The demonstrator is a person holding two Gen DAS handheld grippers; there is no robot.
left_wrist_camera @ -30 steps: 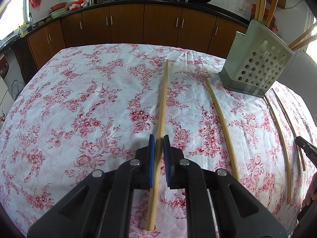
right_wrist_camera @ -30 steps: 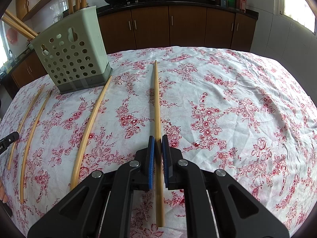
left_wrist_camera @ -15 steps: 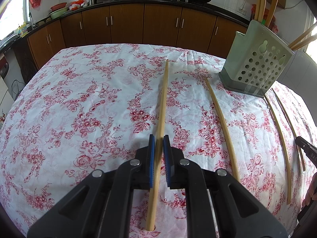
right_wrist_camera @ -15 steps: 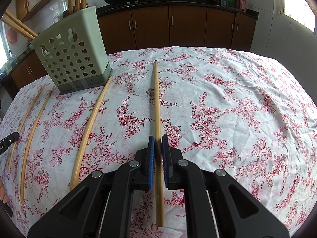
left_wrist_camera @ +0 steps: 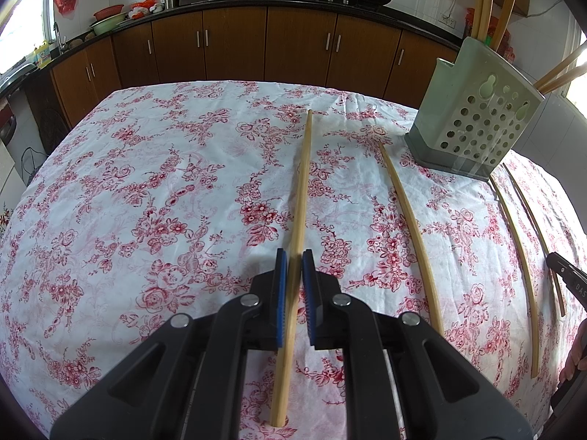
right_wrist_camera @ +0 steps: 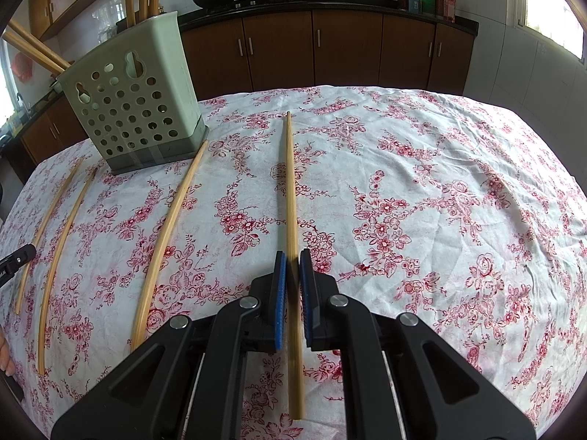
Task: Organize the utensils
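Observation:
In the left wrist view, my left gripper (left_wrist_camera: 294, 256) is shut on a long wooden chopstick (left_wrist_camera: 303, 183) that lies along the floral tablecloth. In the right wrist view, my right gripper (right_wrist_camera: 290, 256) is shut on another wooden chopstick (right_wrist_camera: 290, 183) in the same way. A pale green perforated utensil holder (left_wrist_camera: 477, 124) stands at the far right in the left view and at the far left in the right view (right_wrist_camera: 135, 102), with several chopsticks standing in it. More chopsticks (left_wrist_camera: 411, 216) (right_wrist_camera: 168, 234) lie loose on the cloth beside it.
The table has a white cloth with red flowers (left_wrist_camera: 146, 201). Brown kitchen cabinets (left_wrist_camera: 301, 40) and a dark counter with woks run behind it. Two thin chopsticks (right_wrist_camera: 58, 242) lie between the holder and the other gripper's tip (right_wrist_camera: 14, 260).

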